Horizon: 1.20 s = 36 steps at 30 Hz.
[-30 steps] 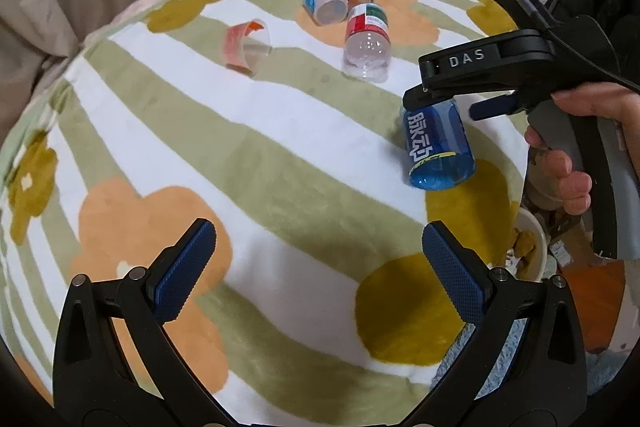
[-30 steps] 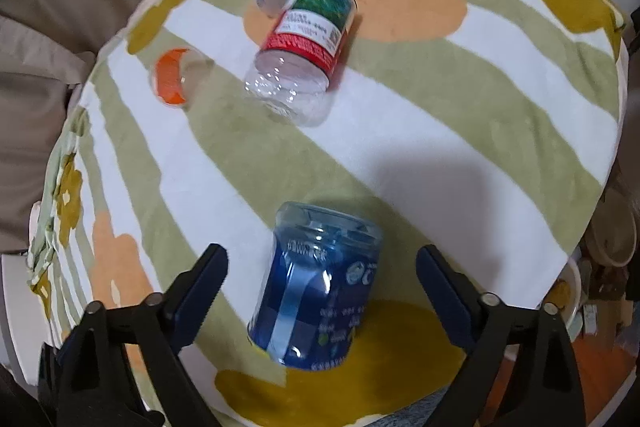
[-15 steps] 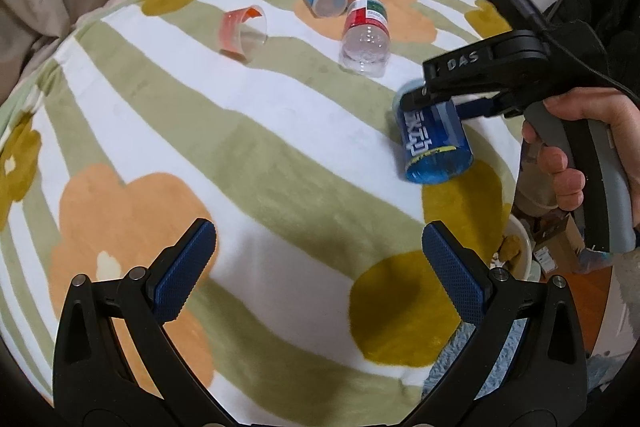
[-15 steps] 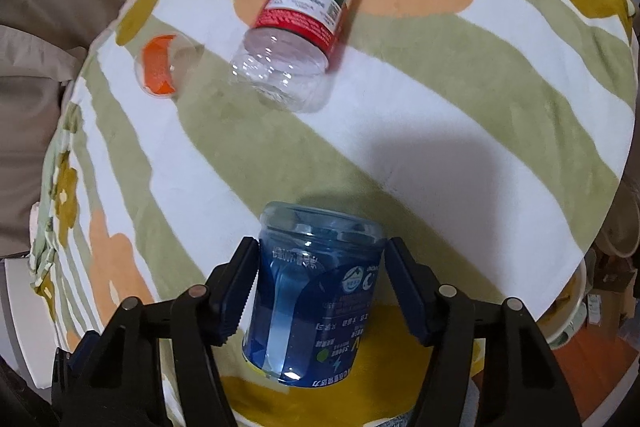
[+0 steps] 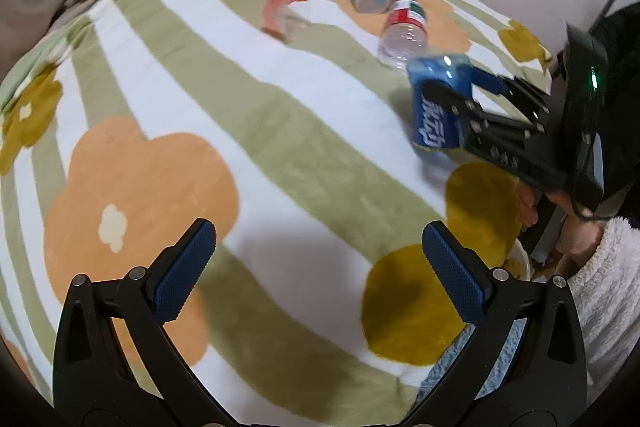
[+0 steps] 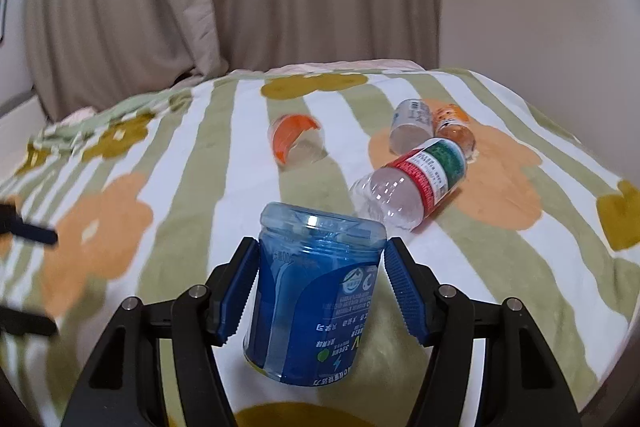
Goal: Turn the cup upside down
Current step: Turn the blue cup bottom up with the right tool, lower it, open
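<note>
right gripper (image 6: 320,291) clamps cup (image 6: 312,299), center frame | cup axis near upright, closed end up | left gripper (image 5: 320,267) open, idle

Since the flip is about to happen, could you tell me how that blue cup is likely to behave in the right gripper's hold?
The blue cup looks like thin see-through plastic and seems empty, so probably light and a bit squashy. The right gripper pinches its smooth round sides, so it might twist or slip while turning. Set down on the soft blanket, it may wobble or tip.

Blue cup (image 6: 312,295): label print inverted, illegible; embossed "100" faint.
</note>
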Each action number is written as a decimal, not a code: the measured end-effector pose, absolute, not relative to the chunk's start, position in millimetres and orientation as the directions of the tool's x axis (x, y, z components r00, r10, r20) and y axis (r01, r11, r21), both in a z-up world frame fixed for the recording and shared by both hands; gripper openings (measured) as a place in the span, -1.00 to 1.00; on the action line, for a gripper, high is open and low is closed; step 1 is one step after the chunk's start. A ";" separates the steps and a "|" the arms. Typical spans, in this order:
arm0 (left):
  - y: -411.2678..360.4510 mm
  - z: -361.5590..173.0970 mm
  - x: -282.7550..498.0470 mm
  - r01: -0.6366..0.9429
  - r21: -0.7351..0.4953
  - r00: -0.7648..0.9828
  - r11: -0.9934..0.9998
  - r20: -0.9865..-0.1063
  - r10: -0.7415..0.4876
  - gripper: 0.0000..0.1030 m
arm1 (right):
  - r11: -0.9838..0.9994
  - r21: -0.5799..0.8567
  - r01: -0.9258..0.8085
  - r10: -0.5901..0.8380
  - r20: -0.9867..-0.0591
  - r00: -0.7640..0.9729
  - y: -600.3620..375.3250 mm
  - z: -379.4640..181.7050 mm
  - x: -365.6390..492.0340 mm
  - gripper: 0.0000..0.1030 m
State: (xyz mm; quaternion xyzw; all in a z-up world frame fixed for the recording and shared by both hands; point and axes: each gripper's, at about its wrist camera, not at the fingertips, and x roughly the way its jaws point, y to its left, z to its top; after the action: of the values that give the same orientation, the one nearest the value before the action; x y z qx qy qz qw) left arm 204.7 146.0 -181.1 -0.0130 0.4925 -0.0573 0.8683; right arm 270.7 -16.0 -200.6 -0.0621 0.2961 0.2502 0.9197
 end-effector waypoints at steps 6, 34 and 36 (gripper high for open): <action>148.4 -178.7 208.2 0.068 -0.108 0.512 0.992 -0.850 -0.128 0.99 | 0.815 -0.020 -0.578 0.464 -0.576 0.673 -28.3 -197.6 250.2 0.17; 122.3 -166.6 193.9 0.104 -0.082 0.544 0.991 -0.829 -0.126 0.99 | 0.776 0.043 -0.630 0.545 -0.550 0.633 -39.4 -182.6 218.9 0.99; 122.7 -163.3 188.8 0.094 -0.078 0.554 0.993 -0.824 -0.117 0.99 | 0.790 0.027 -0.612 0.522 -0.551 0.651 -38.6 -179.1 215.8 0.99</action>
State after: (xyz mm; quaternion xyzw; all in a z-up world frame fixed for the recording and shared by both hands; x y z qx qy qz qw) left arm 188.8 122.7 -163.3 -0.0126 0.4685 -0.0599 0.8814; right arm 215.8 -38.6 -179.1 -0.0809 0.2766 0.3134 0.9048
